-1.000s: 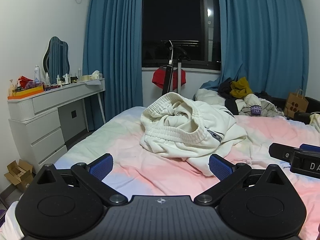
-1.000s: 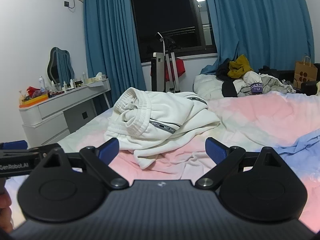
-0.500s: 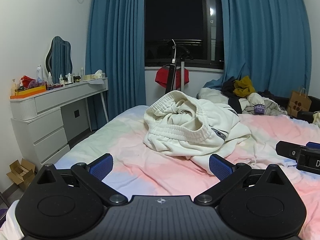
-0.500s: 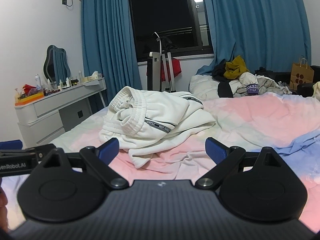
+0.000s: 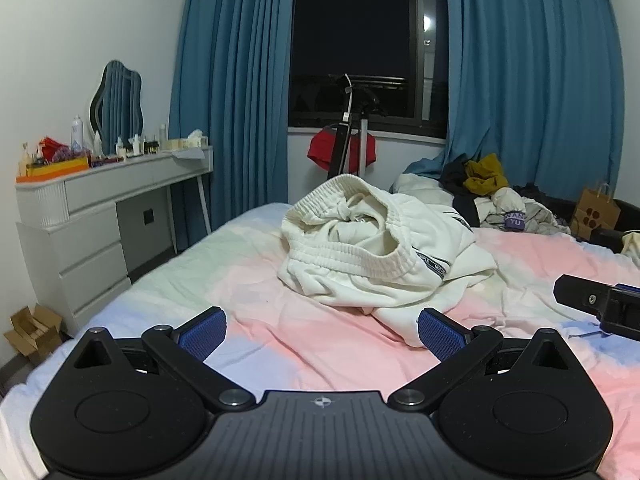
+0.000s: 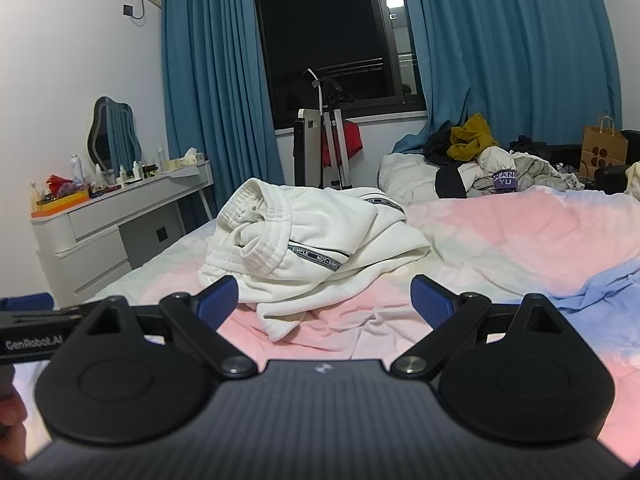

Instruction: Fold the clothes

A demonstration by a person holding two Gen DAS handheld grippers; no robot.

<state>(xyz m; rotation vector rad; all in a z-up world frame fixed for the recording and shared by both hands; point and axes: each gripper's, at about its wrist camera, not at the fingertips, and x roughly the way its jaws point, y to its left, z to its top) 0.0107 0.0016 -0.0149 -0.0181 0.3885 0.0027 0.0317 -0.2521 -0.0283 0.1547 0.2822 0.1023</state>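
Jaws of both grippers spread wide, ribbed blue pads bare, before crumpled cream fleece trousers [image 5: 372, 256] on the wrinkled pastel bedsheet [image 5: 224, 280].

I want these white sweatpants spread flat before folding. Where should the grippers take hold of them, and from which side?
Best at the ribbed waistband of the white sweatpants: it stands up as a thick open loop atop the crumpled heap, facing both open grippers. Bring the left gripper and right gripper in from the near side, pinching the band's two ends, then lift so the legs probably hang free of the bed.

Blue curtains [image 5: 236, 80] beside a dark window [image 5: 352, 40], white dresser [image 5: 100, 216] against the left wall.
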